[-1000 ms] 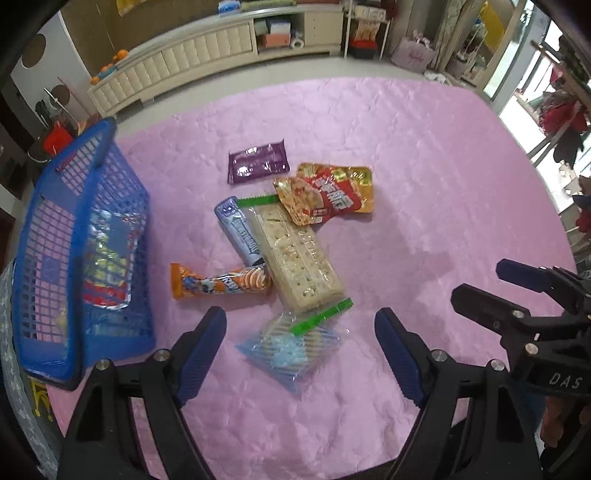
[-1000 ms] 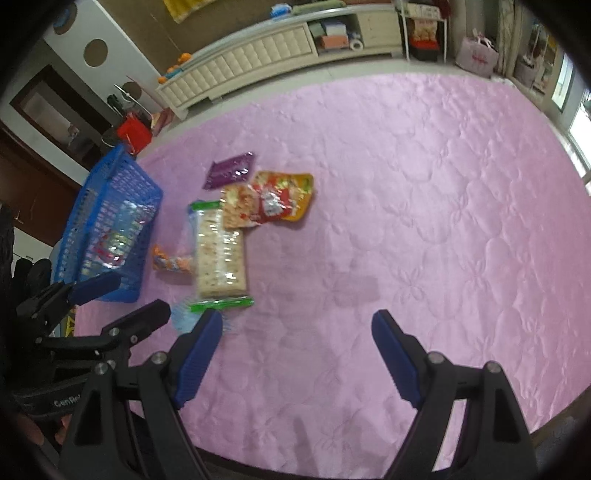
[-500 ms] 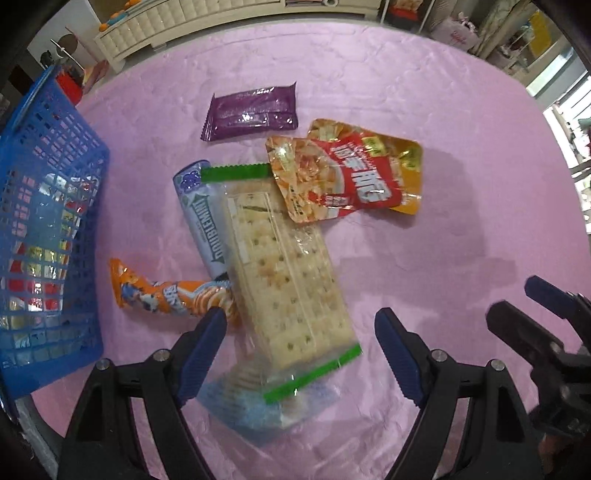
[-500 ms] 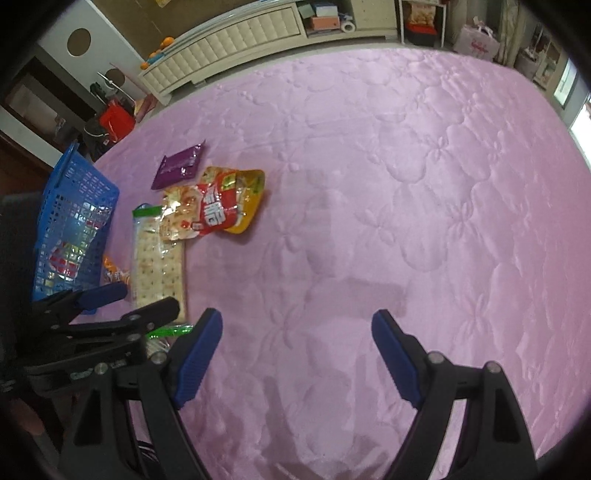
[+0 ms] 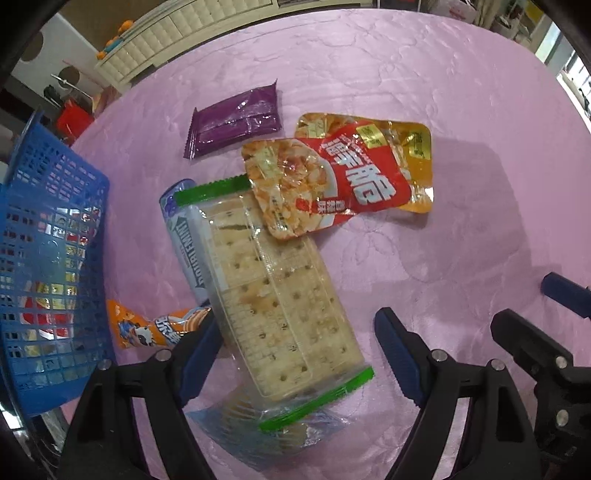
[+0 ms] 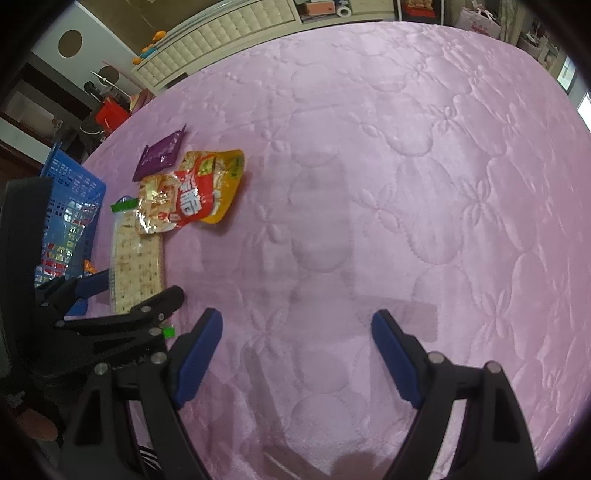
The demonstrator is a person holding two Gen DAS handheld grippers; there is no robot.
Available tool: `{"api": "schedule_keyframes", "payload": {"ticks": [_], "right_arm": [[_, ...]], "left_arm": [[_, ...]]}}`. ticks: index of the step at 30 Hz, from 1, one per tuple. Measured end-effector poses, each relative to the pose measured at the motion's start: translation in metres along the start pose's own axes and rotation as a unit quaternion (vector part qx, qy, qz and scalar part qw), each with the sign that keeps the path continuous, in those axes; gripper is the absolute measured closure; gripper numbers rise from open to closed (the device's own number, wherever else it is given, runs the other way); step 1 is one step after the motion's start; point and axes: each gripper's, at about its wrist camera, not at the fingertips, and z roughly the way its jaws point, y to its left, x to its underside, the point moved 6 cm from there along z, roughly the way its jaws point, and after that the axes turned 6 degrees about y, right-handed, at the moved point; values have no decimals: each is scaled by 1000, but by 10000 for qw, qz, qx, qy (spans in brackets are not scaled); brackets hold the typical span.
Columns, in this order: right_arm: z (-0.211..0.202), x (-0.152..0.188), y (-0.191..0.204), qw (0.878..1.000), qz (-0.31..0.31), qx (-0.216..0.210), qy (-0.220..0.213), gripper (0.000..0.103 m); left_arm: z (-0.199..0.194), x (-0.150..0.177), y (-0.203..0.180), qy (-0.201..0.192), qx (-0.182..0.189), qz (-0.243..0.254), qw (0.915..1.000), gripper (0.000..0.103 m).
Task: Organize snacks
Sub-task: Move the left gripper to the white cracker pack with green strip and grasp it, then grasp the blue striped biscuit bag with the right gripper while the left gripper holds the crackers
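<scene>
A clear cracker pack with green sealed ends lies on the pink cloth, its near end between the fingers of my left gripper. That gripper is open and points steeply down; its left fingertip is close against the pack's edge, the right one stands apart. Around the pack lie a red and yellow pouch, a purple packet, a silver-blue pack, an orange packet and a clear bluish bag under its near end. My right gripper hangs open over bare cloth.
A blue mesh basket stands at the left of the pile with wrapped snacks inside; its rim also shows in the right wrist view. The pink quilted cloth stretches wide to the right. A white cabinet lines the far wall.
My left gripper has come down and forward onto the snack pile, so the cracker pack now sits between its fingers. The right gripper has sunk a little over the cloth.
</scene>
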Motion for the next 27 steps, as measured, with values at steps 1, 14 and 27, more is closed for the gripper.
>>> {"api": "schedule_keyframes", "payload": {"ticks": [1, 14, 27], "right_arm": [[1, 0, 1, 10000, -2, 5, 6, 17], [-14, 17, 8, 9999, 50, 113, -9, 17], [-37, 38, 56, 9993, -258, 258, -98, 17]], "left_arm": [[0, 0, -1, 22, 47, -19, 10000, 25], [-23, 35, 0, -23, 555, -7, 9985, 49], [-87, 95, 37, -666, 1134, -58, 9913, 58]]}}
